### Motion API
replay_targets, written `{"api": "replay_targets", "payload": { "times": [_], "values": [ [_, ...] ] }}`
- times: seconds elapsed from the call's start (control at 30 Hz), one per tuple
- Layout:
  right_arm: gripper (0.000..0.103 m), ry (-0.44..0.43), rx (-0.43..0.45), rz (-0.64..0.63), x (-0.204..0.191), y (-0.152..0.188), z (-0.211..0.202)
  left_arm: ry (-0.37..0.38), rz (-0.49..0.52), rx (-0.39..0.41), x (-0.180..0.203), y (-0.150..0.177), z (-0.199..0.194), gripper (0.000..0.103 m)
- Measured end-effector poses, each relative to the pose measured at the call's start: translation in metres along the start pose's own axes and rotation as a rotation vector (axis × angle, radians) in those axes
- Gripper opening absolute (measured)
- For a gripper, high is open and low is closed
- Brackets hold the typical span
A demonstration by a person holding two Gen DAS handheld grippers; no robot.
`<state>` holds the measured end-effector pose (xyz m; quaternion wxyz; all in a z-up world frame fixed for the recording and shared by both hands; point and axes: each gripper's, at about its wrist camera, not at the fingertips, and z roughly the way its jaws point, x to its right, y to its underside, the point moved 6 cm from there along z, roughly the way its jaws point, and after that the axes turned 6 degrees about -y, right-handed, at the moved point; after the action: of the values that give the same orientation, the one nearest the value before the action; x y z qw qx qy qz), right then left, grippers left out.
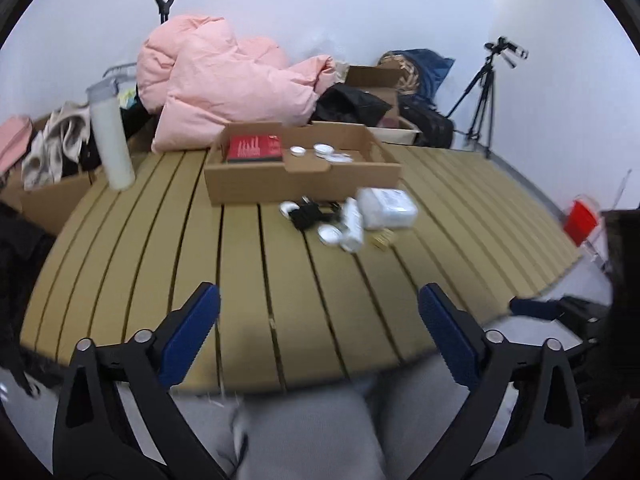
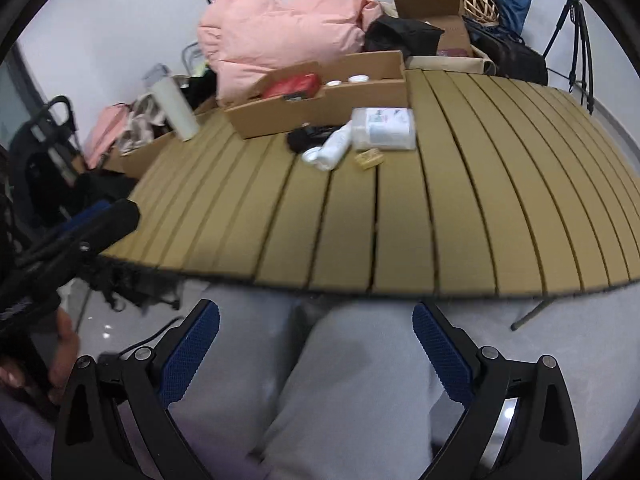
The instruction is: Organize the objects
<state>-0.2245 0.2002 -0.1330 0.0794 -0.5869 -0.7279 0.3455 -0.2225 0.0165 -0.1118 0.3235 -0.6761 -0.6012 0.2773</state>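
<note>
A shallow cardboard box (image 1: 304,182) (image 2: 320,106) stands at the far side of the slatted table (image 1: 240,272) (image 2: 440,208). It holds a red packet (image 1: 254,147) (image 2: 294,85) and small white round tins (image 1: 322,149) (image 2: 357,78). In front of it lie a white wipes pack (image 1: 390,208) (image 2: 384,128), a white bottle (image 1: 353,226) (image 2: 334,147), a black bundle (image 1: 310,216) (image 2: 306,136), a round tin (image 1: 330,235) and a small tan box (image 1: 382,239) (image 2: 369,158). My left gripper (image 1: 318,316) is open and empty over the near table edge. My right gripper (image 2: 316,332) is open and empty, below the table edge above grey-trousered legs.
A tall white bottle (image 1: 110,140) (image 2: 174,110) stands at the table's left. A pink duvet (image 1: 236,84) (image 2: 280,28), bags and boxes pile behind the table. A tripod (image 1: 482,96) stands at the right. The other gripper shows at each view's edge (image 1: 560,308) (image 2: 80,232).
</note>
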Motion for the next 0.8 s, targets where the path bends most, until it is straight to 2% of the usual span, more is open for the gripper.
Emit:
{"api": "replay_targets", "payload": {
  "times": [0.1,0.17,0.2,0.23,0.27,0.33,0.4,0.43,0.47,0.5,0.57,0.63,0.67,0.8],
  "values": [
    [0.089,0.087,0.061,-0.060,0.016,-0.034,0.029,-0.014,-0.004,-0.001,-0.005,-0.022,0.052,0.088],
    [0.086,0.123,0.107,-0.090,0.026,-0.059,0.052,0.009,-0.013,-0.068,-0.006,-0.033,0.099,0.085],
    [0.086,0.134,0.101,-0.106,0.029,-0.068,0.063,0.038,-0.011,-0.104,-0.004,-0.036,0.117,0.083],
    [0.081,0.139,0.098,-0.125,0.031,-0.077,0.074,0.038,-0.022,-0.133,-0.004,-0.041,0.140,0.079],
    [0.074,0.143,0.100,-0.140,0.033,-0.086,0.086,0.026,-0.033,-0.148,-0.005,-0.044,0.154,0.079],
    [0.068,0.140,0.063,-0.143,0.038,-0.096,0.108,0.027,-0.064,-0.179,-0.007,-0.050,0.178,0.079],
    [0.066,0.123,0.035,-0.145,0.041,-0.103,0.126,0.070,-0.104,-0.211,-0.008,-0.053,0.199,0.079],
    [0.063,0.120,0.021,-0.148,0.042,-0.104,0.133,0.061,-0.111,-0.234,-0.009,-0.052,0.211,0.078],
    [0.059,0.118,0.008,-0.147,0.044,-0.105,0.141,0.060,-0.109,-0.245,-0.008,-0.050,0.216,0.074],
    [0.058,0.118,0.004,-0.145,0.045,-0.105,0.145,0.074,-0.107,-0.256,-0.007,-0.049,0.221,0.064],
    [0.046,0.122,-0.011,-0.131,0.049,-0.104,0.152,0.082,-0.107,-0.279,-0.006,-0.042,0.229,0.049],
    [0.041,0.131,-0.002,-0.116,0.051,-0.100,0.154,0.085,-0.108,-0.262,-0.007,-0.041,0.230,0.038],
    [0.038,0.139,0.000,-0.125,0.051,-0.099,0.155,0.098,-0.112,-0.269,-0.006,-0.040,0.228,0.038],
    [0.037,0.137,0.001,-0.111,0.052,-0.098,0.154,0.094,-0.120,-0.259,-0.006,-0.038,0.217,0.036]
  ]
}}
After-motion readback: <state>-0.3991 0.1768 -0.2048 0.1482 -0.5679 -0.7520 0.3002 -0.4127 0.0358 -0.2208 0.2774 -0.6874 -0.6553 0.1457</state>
